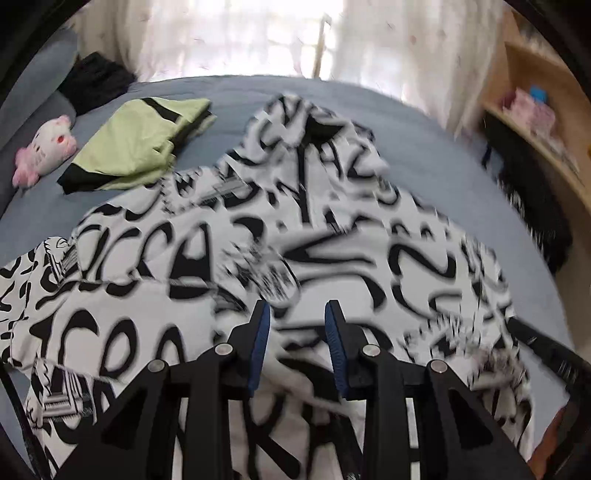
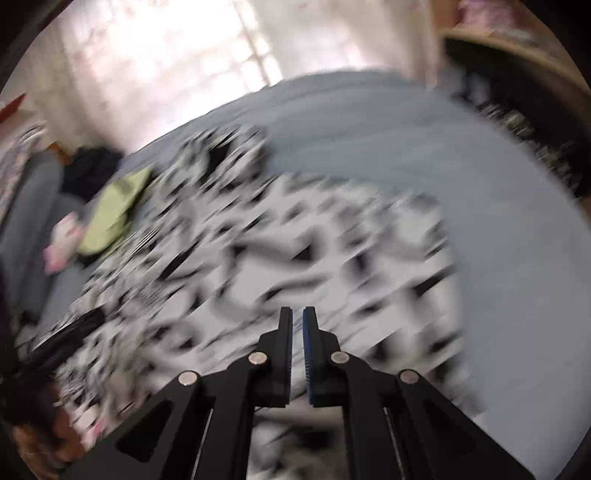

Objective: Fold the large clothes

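- Big white garment with black graffiti-style lettering (image 1: 229, 236) is spread rumpled across the blue-grey bed (image 1: 424, 147), taking up most of the near half of it. It's not flat, with ridges and bunched folds through the middle.
- Left hand-held gripper (image 1: 297, 321) hovers over the near part of that garment, jaws apart with a clear gap between the blue pads. Nothing is pinched in there, you just see printed cloth below through the gap.
- Right hand-held gripper (image 2: 297, 325) is basically closed, only a thin slit between the pads, and I can't see any fabric caught in it. It's over the garment's near edge, with bare bed to its right. That view is badly smeared, so fine detail is a loss.
- A folded light-green piece with black trim (image 1: 136, 144) lies on the bed just past the garment's far-left edge; can't tell if they touch.
- Pink-and-white plush toy (image 1: 48, 151) sits left of the green piece, near a dark bundle of cloth (image 1: 96, 83) by the grey pillow.
- Sheer curtains (image 1: 236, 33) over a bright window at the back, wooden shelf (image 1: 535, 122) on the right.
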Available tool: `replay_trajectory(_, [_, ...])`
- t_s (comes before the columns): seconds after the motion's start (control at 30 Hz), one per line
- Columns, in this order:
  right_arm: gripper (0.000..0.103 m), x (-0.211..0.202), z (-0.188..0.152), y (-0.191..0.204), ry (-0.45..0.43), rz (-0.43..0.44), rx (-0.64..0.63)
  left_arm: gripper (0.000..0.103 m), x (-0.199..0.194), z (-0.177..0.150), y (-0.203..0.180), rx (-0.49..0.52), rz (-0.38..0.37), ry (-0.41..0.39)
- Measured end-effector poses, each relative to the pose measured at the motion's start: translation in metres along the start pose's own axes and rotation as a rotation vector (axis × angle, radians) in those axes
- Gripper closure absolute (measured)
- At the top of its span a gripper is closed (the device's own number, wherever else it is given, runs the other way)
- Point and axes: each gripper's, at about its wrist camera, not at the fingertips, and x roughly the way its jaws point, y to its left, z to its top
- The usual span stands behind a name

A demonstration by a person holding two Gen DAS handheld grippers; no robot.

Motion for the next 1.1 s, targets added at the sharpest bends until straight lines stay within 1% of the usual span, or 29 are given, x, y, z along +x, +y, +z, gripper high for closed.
replay_trajectory(0.03, [0.097, 0.009, -0.009, 0.010, 0.032, 0.021, -0.018, 0.074, 0.007, -0.009, -0.009, 0.019, -0.002, 0.025])
replay_trajectory(0.07, [0.097, 0.019, -0.018, 0.020, 0.060, 0.016, -0.046, 0.074, 0.015, -0.015, -0.014, 0.030, 0.000, 0.051])
replay_trajectory(0.1, [0.097, 0.030, -0.026, 0.028, 0.089, -0.007, -0.068, 0.074, 0.023, -0.022, -0.017, 0.038, 0.008, 0.079])
replay_trajectory(0.13, [0.097, 0.040, -0.034, 0.028, 0.118, -0.030, -0.071, 0.074, 0.036, -0.033, -0.021, 0.050, 0.033, 0.123])
replay_trajectory(0.17, [0.097, 0.050, -0.040, 0.023, 0.152, -0.046, -0.055, 0.074, 0.045, -0.039, -0.021, 0.060, 0.051, 0.145])
replay_trajectory(0.2, [0.097, 0.056, -0.044, 0.013, 0.171, -0.035, -0.024, 0.074, 0.054, -0.046, -0.020, 0.078, 0.069, 0.160])
replay_trajectory(0.27, [0.102, 0.054, -0.046, -0.007, 0.161, -0.008, 0.023, 0.073, 0.054, -0.050, -0.021, 0.100, 0.073, 0.135])
replay_trajectory(0.33, [0.102, 0.044, -0.044, -0.027, 0.129, -0.081, 0.033, 0.072, 0.054, -0.051, -0.020, 0.111, 0.073, 0.133])
replay_trajectory(0.37, [0.102, 0.038, -0.042, -0.043, 0.107, -0.135, 0.044, 0.072, 0.054, -0.051, -0.018, 0.108, 0.065, 0.136])
replay_trajectory(0.43, [0.103, 0.030, -0.039, -0.068, 0.084, -0.183, 0.082, 0.071, 0.056, -0.051, -0.014, 0.091, 0.046, 0.142])
replay_trajectory(0.47, [0.103, 0.024, -0.038, -0.086, 0.072, -0.181, 0.129, 0.071, 0.055, -0.051, -0.013, 0.086, 0.039, 0.143])
replay_trajectory(0.5, [0.103, 0.020, -0.039, -0.097, 0.068, -0.129, 0.174, 0.071, 0.055, -0.049, -0.012, 0.081, 0.035, 0.145])
replay_trajectory(0.57, [0.103, 0.012, -0.038, -0.108, 0.064, -0.088, 0.234, 0.071, 0.053, -0.048, -0.011, 0.083, 0.037, 0.149])
replay_trajectory(0.67, [0.103, 0.005, -0.042, -0.102, 0.051, -0.119, 0.238, 0.070, 0.049, -0.046, -0.013, 0.094, 0.059, 0.159])
replay_trajectory(0.73, [0.100, -0.002, -0.046, -0.090, 0.048, -0.148, 0.214, 0.066, 0.040, -0.046, -0.014, 0.091, 0.065, 0.162])
replay_trajectory(0.8, [0.100, -0.009, -0.047, -0.072, 0.049, -0.186, 0.177, 0.058, 0.030, -0.046, -0.014, 0.092, 0.075, 0.149])
replay_trajectory(0.83, [0.099, -0.011, -0.048, -0.065, 0.050, -0.194, 0.168, 0.058, 0.021, -0.047, -0.014, 0.096, 0.081, 0.131])
replay_trajectory(0.97, [0.098, -0.033, -0.055, -0.048, 0.044, -0.167, 0.162, 0.056, -0.013, -0.051, -0.013, 0.100, 0.082, 0.087])
replay_trajectory(1.1, [0.097, -0.055, -0.060, -0.024, 0.024, -0.152, 0.130, 0.050, -0.047, -0.059, -0.008, 0.099, 0.094, 0.050])
